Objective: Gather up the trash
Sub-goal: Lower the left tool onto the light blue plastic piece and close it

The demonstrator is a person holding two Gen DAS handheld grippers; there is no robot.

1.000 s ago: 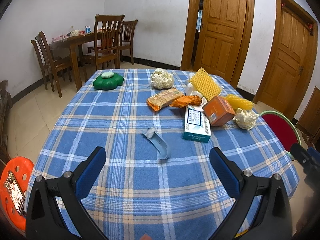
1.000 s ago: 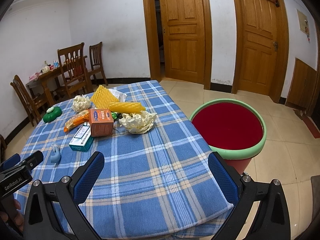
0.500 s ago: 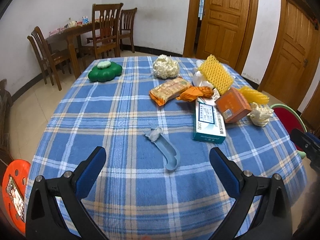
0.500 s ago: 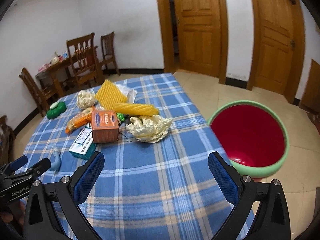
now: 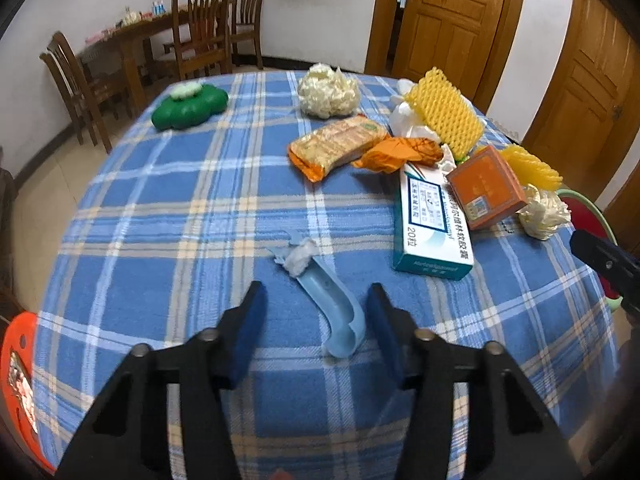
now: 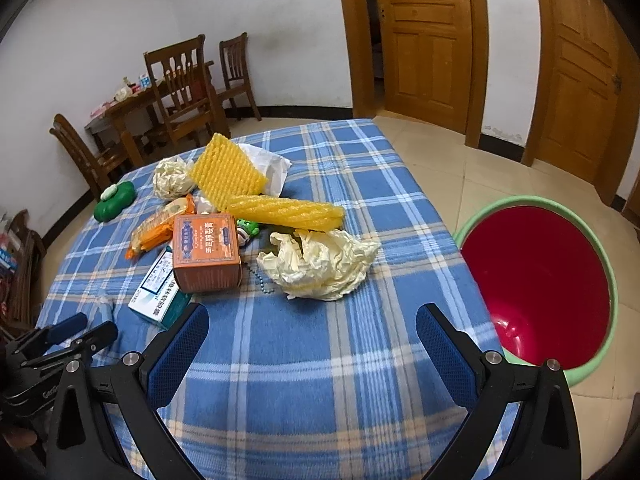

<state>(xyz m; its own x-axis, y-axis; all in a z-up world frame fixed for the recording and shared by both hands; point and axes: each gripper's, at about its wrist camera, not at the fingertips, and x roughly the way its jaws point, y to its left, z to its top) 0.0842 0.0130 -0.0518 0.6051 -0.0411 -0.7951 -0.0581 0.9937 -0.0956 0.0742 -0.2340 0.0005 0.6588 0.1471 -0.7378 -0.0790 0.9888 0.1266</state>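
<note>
Left gripper (image 5: 316, 312) low over the checked tabletop (image 5: 160, 216); its fingers have just been closing, now narrow; curved blue plastic piece (image 5: 334, 312) lies flat between them, near end just beside the right finger (image 5: 382, 320), contact not clear; white wad (image 5: 301, 257) at its far end; right gripper (image 6: 312, 344) fingers wide, nothing between them, crumpled cream paper (image 6: 320, 262) lies beyond.

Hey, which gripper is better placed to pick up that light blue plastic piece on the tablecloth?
Left. The left gripper has just been closing, with the light blue plastic piece between its jaws but not yet pinched. The right gripper hangs open over bare cloth, nearer the crumpled cream paper.
</note>
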